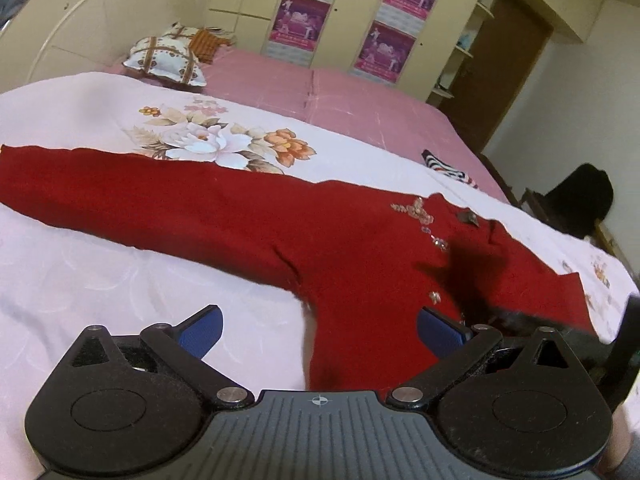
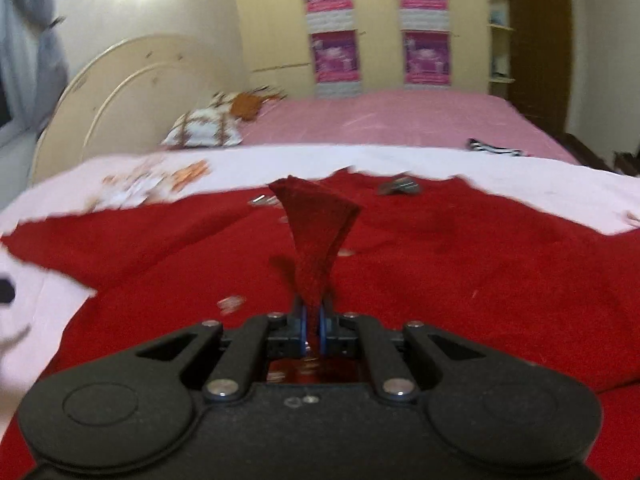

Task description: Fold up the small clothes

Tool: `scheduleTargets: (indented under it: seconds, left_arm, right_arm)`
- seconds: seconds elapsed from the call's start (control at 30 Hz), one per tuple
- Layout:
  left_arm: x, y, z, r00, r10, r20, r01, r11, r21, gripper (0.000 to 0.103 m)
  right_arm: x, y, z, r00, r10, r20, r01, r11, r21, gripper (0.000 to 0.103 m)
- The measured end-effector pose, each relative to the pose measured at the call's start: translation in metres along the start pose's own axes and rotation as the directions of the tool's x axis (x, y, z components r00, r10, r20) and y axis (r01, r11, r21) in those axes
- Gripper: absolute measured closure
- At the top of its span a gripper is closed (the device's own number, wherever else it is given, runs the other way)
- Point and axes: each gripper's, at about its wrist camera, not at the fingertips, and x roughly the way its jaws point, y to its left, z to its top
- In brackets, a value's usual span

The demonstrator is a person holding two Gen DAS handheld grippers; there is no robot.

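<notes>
A red sweater [image 1: 248, 216] with sequin trim lies flat on a white floral sheet, one sleeve stretched out to the left. My left gripper [image 1: 320, 330] is open and empty, low over the sweater's near edge, with blue pads [image 1: 202, 330] wide apart. In the right wrist view the sweater [image 2: 460, 280] fills the foreground. My right gripper [image 2: 313, 326] is shut on a pinched fold of the red sweater, which stands up from between the fingers. The right gripper's dark body shows at the far right of the left wrist view [image 1: 624, 356].
The white floral sheet [image 1: 80, 288] covers a pink bed [image 1: 360, 96]. A patterned pillow [image 1: 168, 58] lies by the cream headboard. A striped garment [image 1: 448, 166] lies at the far right of the bed. Wardrobes with purple posters and a brown door stand behind.
</notes>
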Motion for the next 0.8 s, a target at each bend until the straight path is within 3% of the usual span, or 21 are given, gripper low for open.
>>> scheduleTargets:
  seconds: [0.13,0.2,0.33,0.37,0.4,0.43,0.47,0.6,0.67,0.8]
  left_arm:
    - [0.015,-0.011,0.003,0.997,-0.072,-0.021,0.072,0.997,-0.027,0.000]
    - [0.027,-0.024,0.003,0.992,-0.120,-0.035,0.119,0.992,-0.031,0.000]
    - [0.064,-0.059,0.002,0.969,-0.232,-0.086,0.226,0.972,-0.070,0.003]
    - [0.074,-0.069,0.000,0.962,-0.251,-0.106,0.243,0.967,-0.079,0.028]
    - [0.085,-0.077,-0.002,0.961,-0.240,-0.141,0.230,0.970,-0.078,0.040]
    - [0.097,-0.084,-0.003,0.957,-0.225,-0.182,0.212,0.973,-0.089,0.049]
    - [0.106,-0.088,-0.005,0.956,-0.225,-0.191,0.207,0.972,-0.110,0.049]
    - [0.122,-0.105,-0.001,0.963,-0.209,-0.170,0.195,0.976,-0.094,0.050]
    - [0.130,-0.113,0.002,0.961,-0.208,-0.182,0.197,0.977,-0.078,0.099]
    - [0.119,-0.118,0.006,0.970,-0.209,-0.124,0.206,0.978,-0.038,0.099]
  right_arm:
    - [-0.011,0.009,-0.009,1.000,0.002,0.029,-0.001,0.999,-0.047,0.066]
    - [-0.032,0.003,-0.015,0.997,0.017,0.081,-0.014,0.999,-0.032,0.064]
    - [-0.067,-0.027,-0.021,0.991,-0.041,0.128,0.032,0.997,0.070,0.065]
    - [-0.079,-0.040,-0.024,0.989,-0.061,0.138,0.046,0.993,0.112,0.065]
    - [-0.088,-0.053,-0.027,0.986,-0.081,0.143,0.059,0.987,0.149,0.065]
    - [-0.098,-0.068,-0.030,0.984,-0.101,0.145,0.072,0.979,0.190,0.065]
    - [-0.107,-0.083,-0.033,0.982,-0.121,0.144,0.085,0.968,0.235,0.064]
    - [-0.139,-0.139,-0.051,0.976,-0.163,0.145,0.089,0.905,0.416,0.063]
    - [-0.148,-0.166,-0.063,0.976,-0.157,0.151,0.057,0.852,0.521,0.063]
    - [-0.148,-0.212,-0.087,0.978,-0.062,0.201,-0.106,0.683,0.723,0.056]
